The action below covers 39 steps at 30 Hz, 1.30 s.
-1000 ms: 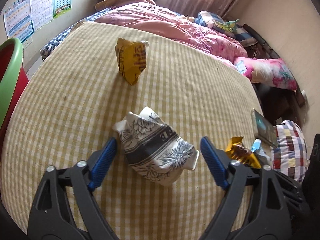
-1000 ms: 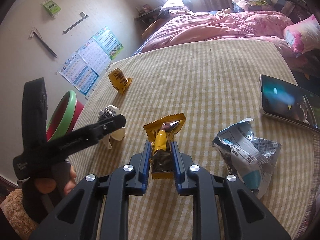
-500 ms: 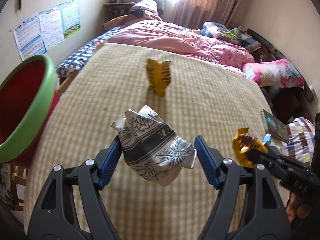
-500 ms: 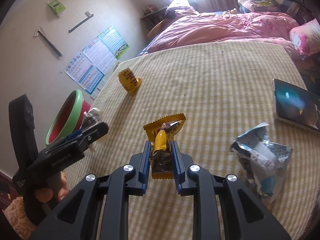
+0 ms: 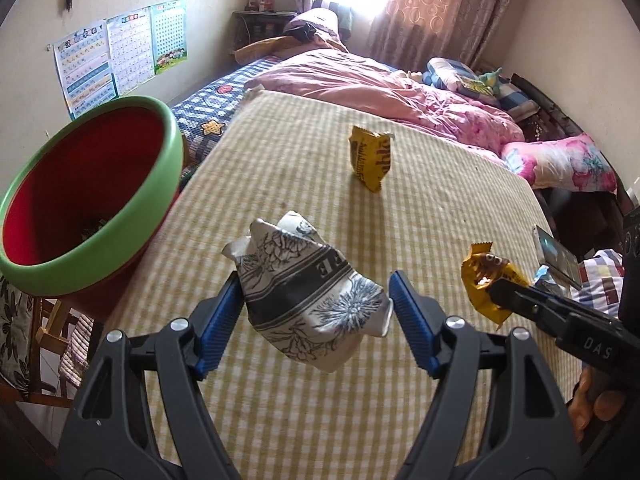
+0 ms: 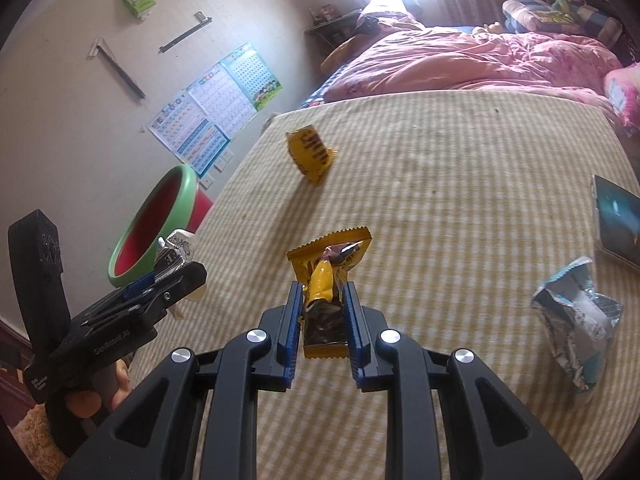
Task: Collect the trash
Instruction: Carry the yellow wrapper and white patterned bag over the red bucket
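A crumpled white wrapper with a flower print (image 5: 308,292) hangs above the checked tablecloth (image 5: 280,184), and my left gripper (image 5: 314,285) is shut on it from both sides. In the right wrist view the same gripper (image 6: 176,280) is at the left, near the red basin with a green rim (image 6: 188,184). My right gripper (image 6: 323,288) is shut on a yellow snack wrapper (image 6: 328,256), held clear of the table. The left wrist view shows that wrapper (image 5: 484,276) at the right. The basin (image 5: 132,102) stands beside the table's left edge.
A second yellow wrapper (image 5: 370,156) lies further back on the table. A torn silver and blue wrapper (image 6: 580,312) and a phone (image 6: 616,216) lie at the right side. A bed with a pink quilt (image 5: 380,84) lies beyond the table. A chair (image 5: 44,320) stands under the basin.
My left gripper has lifted the flower-print wrapper and carried it left, so the basin now fills the left of its view. My right gripper has also moved left with the yellow wrapper.
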Motion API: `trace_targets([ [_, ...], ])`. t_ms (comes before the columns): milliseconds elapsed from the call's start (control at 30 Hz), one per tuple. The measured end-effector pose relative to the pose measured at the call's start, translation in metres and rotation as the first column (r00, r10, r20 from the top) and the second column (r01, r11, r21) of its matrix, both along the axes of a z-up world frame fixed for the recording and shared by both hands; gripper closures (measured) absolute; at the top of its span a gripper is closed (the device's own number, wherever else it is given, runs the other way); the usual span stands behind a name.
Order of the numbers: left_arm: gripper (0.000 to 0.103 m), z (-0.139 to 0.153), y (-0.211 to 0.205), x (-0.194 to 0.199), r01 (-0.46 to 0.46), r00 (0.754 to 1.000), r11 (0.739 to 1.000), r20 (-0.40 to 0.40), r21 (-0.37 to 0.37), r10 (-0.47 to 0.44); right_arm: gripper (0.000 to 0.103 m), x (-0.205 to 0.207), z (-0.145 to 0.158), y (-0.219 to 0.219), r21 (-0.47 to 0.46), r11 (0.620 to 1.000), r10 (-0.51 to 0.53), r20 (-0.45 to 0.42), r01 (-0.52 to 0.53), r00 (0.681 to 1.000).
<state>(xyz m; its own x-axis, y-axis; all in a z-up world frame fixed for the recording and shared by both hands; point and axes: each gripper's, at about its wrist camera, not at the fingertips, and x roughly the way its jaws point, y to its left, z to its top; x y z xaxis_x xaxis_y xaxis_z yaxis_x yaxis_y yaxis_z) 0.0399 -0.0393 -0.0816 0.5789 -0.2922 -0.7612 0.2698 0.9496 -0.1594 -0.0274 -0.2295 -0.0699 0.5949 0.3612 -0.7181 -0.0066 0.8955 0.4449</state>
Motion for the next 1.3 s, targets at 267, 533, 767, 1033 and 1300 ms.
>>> trace_targets([
  [267, 0.032, 0.011, 0.01, -0.003, -0.016, 0.999, 1.0, 0.037, -0.021, 0.017, 0.082, 0.001, 0.007, 0.011, -0.003, 1.0, 0.014, 0.018, -0.013, 1.0],
  [533, 0.032, 0.014, 0.024, -0.004, -0.026, 0.999, 0.999, 0.04, -0.038, 0.028, 0.082, 0.004, 0.01, 0.023, -0.01, 1.0, 0.025, 0.023, -0.025, 0.999],
  [767, 0.032, 0.017, 0.037, -0.002, -0.036, 0.998, 0.998, 0.042, -0.048, 0.038, 0.081, 0.009, 0.012, 0.037, -0.018, 0.999, 0.038, 0.026, -0.038, 0.999],
  [1033, 0.032, 0.018, 0.05, 0.002, -0.038, 0.998, 0.998, 0.044, -0.056, 0.04, 0.081, 0.016, 0.016, 0.054, -0.031, 0.998, 0.053, 0.036, -0.052, 0.998],
  [1300, 0.032, 0.016, 0.065, 0.01, -0.036, 0.998, 0.997, 0.039, -0.066, 0.039, 0.081, 0.022, 0.016, 0.069, -0.043, 0.998, 0.05, 0.031, -0.049, 0.998],
])
